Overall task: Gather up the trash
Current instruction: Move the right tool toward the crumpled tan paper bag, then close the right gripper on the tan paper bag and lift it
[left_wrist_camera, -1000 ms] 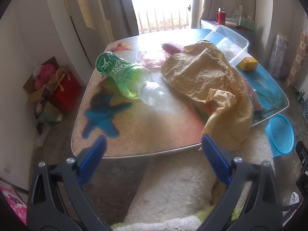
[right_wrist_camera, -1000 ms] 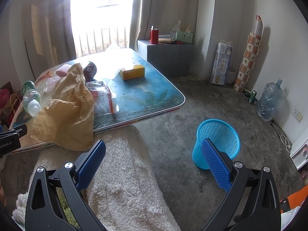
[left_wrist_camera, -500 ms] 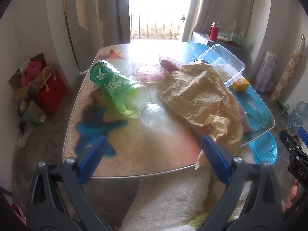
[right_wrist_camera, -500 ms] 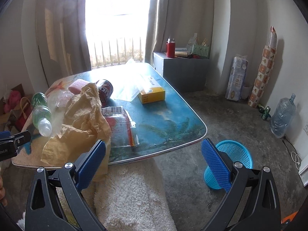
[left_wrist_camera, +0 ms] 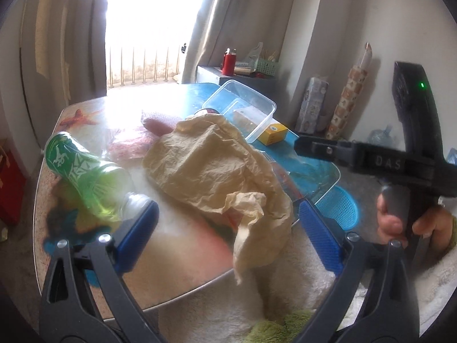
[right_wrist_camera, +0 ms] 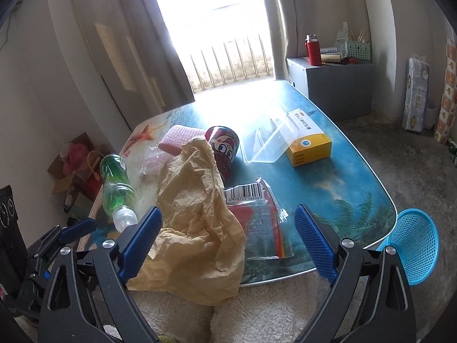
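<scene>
A crumpled tan paper bag lies on the low table, drooping over its near edge. A green plastic bottle lies on its side to the left. A clear snack wrapper with a barcode, a red cartoon can and a pink sponge lie around the bag. My left gripper hangs open over the bag's near end. My right gripper, its jaws closing, stands apart over the bag and wrapper, touching neither.
A blue mesh basket stands on the floor by the table's right corner. A clear plastic tub and a yellow box sit farther back. A white fluffy rug lies below. A hand holds the right gripper's handle.
Both grippers have swung in toward the table. The right view turned left from the basket to the bag and wrapper. The right gripper's handle and hand entered the left wrist view.
</scene>
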Demonstrator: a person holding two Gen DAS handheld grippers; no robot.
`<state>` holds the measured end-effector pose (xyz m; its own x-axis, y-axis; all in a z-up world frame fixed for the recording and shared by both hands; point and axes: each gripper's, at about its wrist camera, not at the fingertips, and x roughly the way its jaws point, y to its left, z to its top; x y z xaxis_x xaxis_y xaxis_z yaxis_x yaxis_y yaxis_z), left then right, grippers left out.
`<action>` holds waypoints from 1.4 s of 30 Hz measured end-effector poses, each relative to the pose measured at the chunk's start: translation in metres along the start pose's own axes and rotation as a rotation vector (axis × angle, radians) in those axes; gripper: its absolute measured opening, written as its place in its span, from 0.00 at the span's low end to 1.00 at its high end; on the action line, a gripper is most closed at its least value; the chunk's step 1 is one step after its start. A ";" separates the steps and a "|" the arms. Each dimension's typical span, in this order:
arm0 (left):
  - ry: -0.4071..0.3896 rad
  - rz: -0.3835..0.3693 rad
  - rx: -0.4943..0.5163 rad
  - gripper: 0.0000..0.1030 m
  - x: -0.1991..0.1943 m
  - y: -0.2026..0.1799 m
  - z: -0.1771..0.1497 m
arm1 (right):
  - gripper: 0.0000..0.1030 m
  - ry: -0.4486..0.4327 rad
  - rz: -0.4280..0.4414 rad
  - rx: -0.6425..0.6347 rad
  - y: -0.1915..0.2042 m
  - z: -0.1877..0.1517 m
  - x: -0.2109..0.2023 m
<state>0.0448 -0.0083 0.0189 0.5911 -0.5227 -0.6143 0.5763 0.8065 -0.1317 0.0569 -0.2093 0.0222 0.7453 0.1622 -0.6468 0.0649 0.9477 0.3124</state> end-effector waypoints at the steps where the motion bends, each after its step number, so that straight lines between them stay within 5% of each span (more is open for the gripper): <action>1: 0.006 0.006 0.038 0.92 0.004 -0.005 0.000 | 0.80 0.012 0.019 0.006 0.000 0.004 0.005; 10: 0.125 0.024 0.292 0.52 0.045 -0.041 -0.011 | 0.57 0.111 0.101 0.017 -0.001 0.020 0.050; 13: 0.174 0.056 0.333 0.29 0.058 -0.044 -0.018 | 0.51 0.129 0.126 0.024 -0.002 0.021 0.059; 15: 0.192 0.081 0.338 0.02 0.062 -0.044 -0.019 | 0.47 0.135 0.138 0.032 -0.004 0.024 0.063; 19: 0.151 0.058 0.269 0.00 0.047 -0.030 -0.002 | 0.39 0.127 0.158 0.042 -0.008 0.028 0.064; 26: 0.075 -0.011 0.044 0.00 0.030 0.010 0.047 | 0.39 0.058 0.234 0.033 -0.015 0.028 0.045; 29: 0.111 0.030 -0.025 0.00 0.043 0.029 0.061 | 0.55 0.001 0.239 -0.069 -0.003 0.027 0.030; 36: 0.149 0.041 -0.104 0.00 0.070 0.052 0.087 | 0.55 -0.011 0.220 -0.263 0.026 0.033 0.039; 40: 0.183 0.049 -0.145 0.00 0.086 0.060 0.094 | 0.75 0.029 0.237 -0.333 0.033 0.042 0.057; 42: 0.209 0.052 -0.175 0.00 0.092 0.067 0.098 | 0.78 0.047 0.259 -0.354 0.036 0.047 0.063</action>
<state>0.1928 -0.0288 0.0296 0.4776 -0.4254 -0.7687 0.4312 0.8758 -0.2168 0.1377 -0.1780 0.0253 0.6753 0.4113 -0.6122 -0.3576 0.9086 0.2160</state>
